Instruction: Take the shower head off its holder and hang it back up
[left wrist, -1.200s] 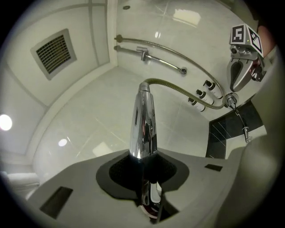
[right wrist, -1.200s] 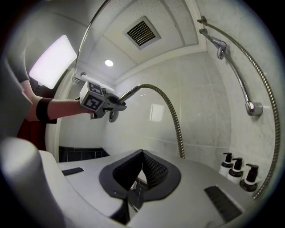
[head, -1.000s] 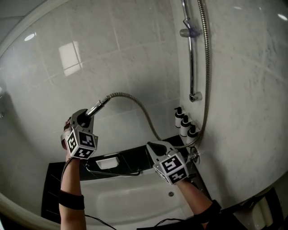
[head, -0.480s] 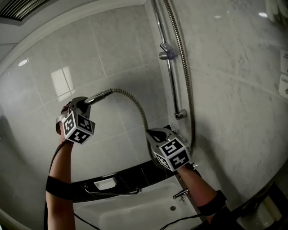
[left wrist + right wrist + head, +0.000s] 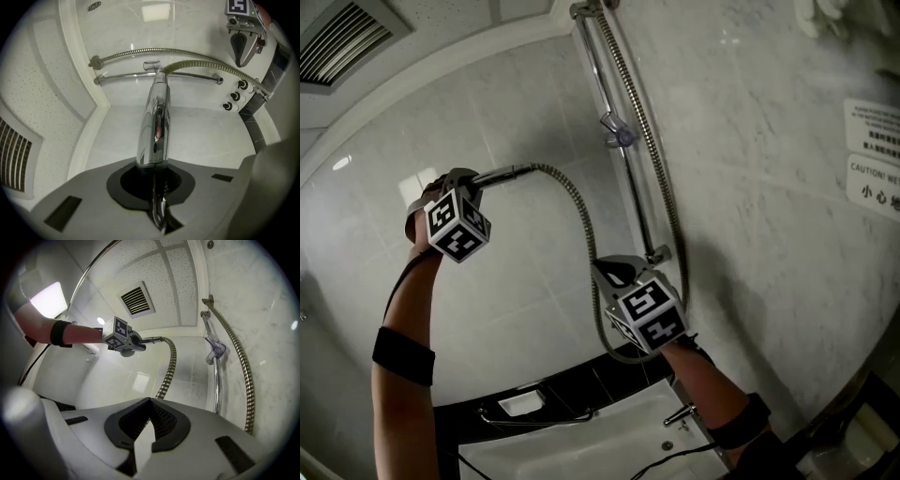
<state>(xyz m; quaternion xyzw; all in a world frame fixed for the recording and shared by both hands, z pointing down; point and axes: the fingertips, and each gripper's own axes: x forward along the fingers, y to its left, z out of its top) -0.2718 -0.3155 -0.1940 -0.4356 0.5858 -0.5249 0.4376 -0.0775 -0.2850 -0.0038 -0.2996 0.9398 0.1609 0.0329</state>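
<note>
The chrome shower head handle [image 5: 154, 122] is clamped in my left gripper [image 5: 473, 180], which is shut on it and held high near the tiled wall; the spray head itself is hidden behind the gripper. The metal hose [image 5: 581, 220] runs from the handle, loops down behind my right gripper [image 5: 611, 274] and climbs along the rail [image 5: 628, 178]. The right gripper is shut with nothing between its jaws, and the hose [image 5: 168, 366] passes just beyond its tips. The translucent holder [image 5: 622, 136] sits empty on the rail, above and right of both grippers. It also shows as the holder [image 5: 216, 350] in the right gripper view.
A white bathtub [image 5: 609, 441] lies below with a black ledge, a grab bar [image 5: 534, 417] and a tap [image 5: 680, 412]. Three dark-capped bottles [image 5: 234, 96] stand by the wall. A ceiling vent [image 5: 347, 37] is above left, and wall signs [image 5: 872, 141] at the right.
Both grippers have risen. The left one carried the shower head handle up and to the left, dragging the hose loop higher, and the holder now appears closer to them.
</note>
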